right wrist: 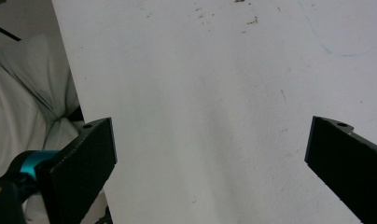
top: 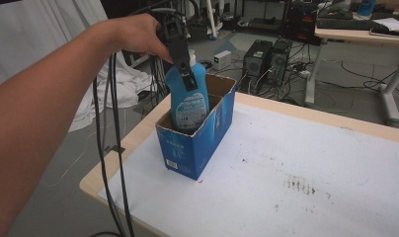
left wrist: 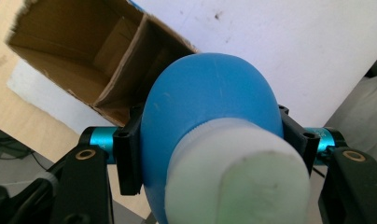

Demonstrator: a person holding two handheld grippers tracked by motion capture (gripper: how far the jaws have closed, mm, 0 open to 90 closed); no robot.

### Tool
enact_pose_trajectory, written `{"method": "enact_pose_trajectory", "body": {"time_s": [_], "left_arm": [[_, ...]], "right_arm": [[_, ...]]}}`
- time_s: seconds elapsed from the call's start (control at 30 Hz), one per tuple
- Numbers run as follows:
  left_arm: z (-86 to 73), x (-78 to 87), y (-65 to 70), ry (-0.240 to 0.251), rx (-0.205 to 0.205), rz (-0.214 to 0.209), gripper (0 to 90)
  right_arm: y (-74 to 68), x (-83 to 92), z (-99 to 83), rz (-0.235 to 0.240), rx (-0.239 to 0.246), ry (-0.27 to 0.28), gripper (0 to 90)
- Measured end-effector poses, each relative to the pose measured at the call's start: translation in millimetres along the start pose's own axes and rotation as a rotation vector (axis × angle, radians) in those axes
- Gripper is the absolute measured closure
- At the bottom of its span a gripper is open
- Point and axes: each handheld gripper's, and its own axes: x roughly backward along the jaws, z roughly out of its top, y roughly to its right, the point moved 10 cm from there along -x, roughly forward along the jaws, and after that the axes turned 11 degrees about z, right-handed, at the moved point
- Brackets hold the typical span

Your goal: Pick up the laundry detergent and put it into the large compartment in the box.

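The blue detergent bottle [top: 189,97] is pinched at its shoulder, below the white cap [left wrist: 238,175], between the left gripper [top: 183,66] fingers, its base already inside the blue carton [top: 197,139] beneath them. Best kept upright, clear of the cardboard walls. Its label is unreadable. The right gripper [right wrist: 210,161] fingers gape over the white counter [right wrist: 214,93]
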Motion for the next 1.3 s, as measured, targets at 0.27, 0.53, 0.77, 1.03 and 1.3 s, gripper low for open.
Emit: {"method": "enact_pose_trajectory", "body": {"time_s": [0.27, 0.53, 0.77, 1.03, 1.3], "left_arm": [[-3.9, -35.1, 9.2, -0.017, -0.017, -0.018, 37.9], [-11.7, -68.2, 15.3, -0.036, -0.019, -0.020, 37.9], [-14.4, -87.2, 16.7, -0.051, -0.012, -0.030, 37.9], [-17.9, -98.5, 14.5, -0.058, -0.021, -0.025, 37.9], [-16.0, -101.0, 13.8, -0.050, -0.017, -0.035, 37.9]], "right_arm": [[0.4, -0.2, -2.2, -0.001, -0.004, -0.001, 1.1], [0.2, -1.3, -5.5, 0.002, -0.015, -0.001, 1.1], [0.3, -1.4, -6.4, 0.001, -0.016, 0.003, 1.1], [1.1, -3.4, -10.1, 0.005, -0.027, -0.003, 1.1], [1.9, -4.8, -10.3, 0.006, -0.028, -0.006, 1.1]]}}
